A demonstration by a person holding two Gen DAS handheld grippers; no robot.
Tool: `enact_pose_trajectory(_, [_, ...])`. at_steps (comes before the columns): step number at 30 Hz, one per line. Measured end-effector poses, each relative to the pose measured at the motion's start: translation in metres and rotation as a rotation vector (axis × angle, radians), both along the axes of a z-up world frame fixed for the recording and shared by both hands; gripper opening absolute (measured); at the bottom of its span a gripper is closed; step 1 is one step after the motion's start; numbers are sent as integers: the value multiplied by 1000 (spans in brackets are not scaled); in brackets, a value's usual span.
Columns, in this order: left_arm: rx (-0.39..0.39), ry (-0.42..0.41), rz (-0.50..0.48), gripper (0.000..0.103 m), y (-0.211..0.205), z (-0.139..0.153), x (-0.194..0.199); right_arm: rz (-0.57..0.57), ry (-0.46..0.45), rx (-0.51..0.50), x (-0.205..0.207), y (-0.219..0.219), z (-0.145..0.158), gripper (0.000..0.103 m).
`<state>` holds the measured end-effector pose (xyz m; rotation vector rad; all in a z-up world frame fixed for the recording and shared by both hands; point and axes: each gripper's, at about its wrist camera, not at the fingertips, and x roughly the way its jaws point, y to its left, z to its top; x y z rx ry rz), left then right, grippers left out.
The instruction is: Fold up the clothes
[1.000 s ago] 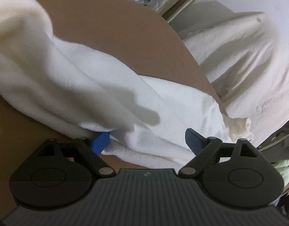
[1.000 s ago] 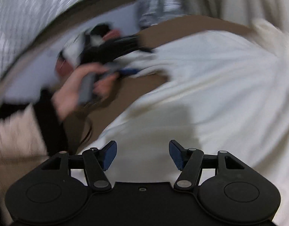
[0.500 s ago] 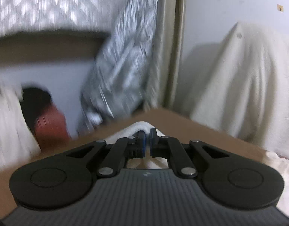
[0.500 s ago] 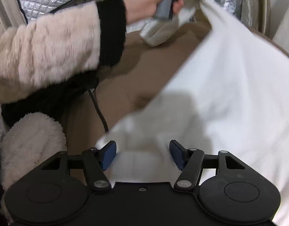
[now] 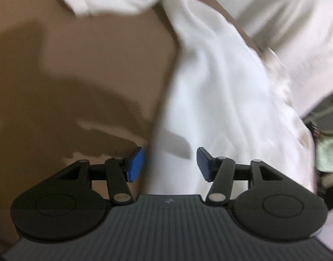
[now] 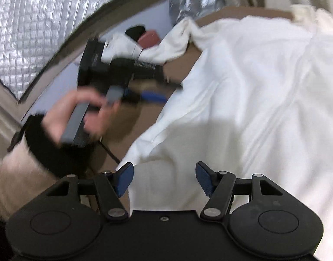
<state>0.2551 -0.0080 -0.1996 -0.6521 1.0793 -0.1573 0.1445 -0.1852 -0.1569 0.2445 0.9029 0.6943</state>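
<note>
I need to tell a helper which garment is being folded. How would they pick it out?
Find the brown table. The white fleece garment lies spread over its right part, with seams running along it. Unlike the cream cloth bunched at the table's far edge, it is whiter, lies flat, and sits under the open right gripper.

No readable text, brand, number or sign in either view. The left gripper (image 5: pixel 169 163) body carries a tiny pale mark at the middle of its ribbed top edge, too small and blurred to read. In the right wrist view the left gripper (image 6: pixel 153 96) shows a white striped label on its black housing, motion-blurred, no characters legible. The white garment (image 6: pixel 253 91) shows no print or tag text, though a small striped mark sits near its edge in the left wrist view, unreadable.
</note>
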Motion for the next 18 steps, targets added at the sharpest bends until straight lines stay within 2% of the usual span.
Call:
enact_pose_trajectory(2, [-23, 24, -49, 71, -10, 0, -10, 8, -40, -32, -17, 3, 5, 68])
enact_pose_trajectory(4, [-60, 44, -76, 76, -13, 0, -17, 25, -61, -66, -31, 9, 7, 69])
enact_pose_trajectory(8, [-120, 46, -54, 77, -3, 1, -32, 106, -70, -202, -55, 27, -1, 69])
enact_pose_trajectory(11, [-93, 38, -40, 77, 8, -1, -41, 121, -67, -389, -60, 47, -16, 70])
enact_pose_trajectory(13, [-41, 21, -31, 77, 13, -1, -46, 92, -87, -527, -59, 61, -30, 70])
enact_pose_trajectory(14, [-11, 6, -32, 77, 16, 1, -48, 84, -116, -555, -60, 66, -32, 70])
enact_pose_trajectory(16, [15, -62, -47, 77, 17, 11, -47, 86, -209, -539, -61, 70, -28, 70])
enact_pose_trajectory(18, [-17, -137, -48, 77, 18, 20, -46, 86, -304, -537, -57, 71, -20, 70])
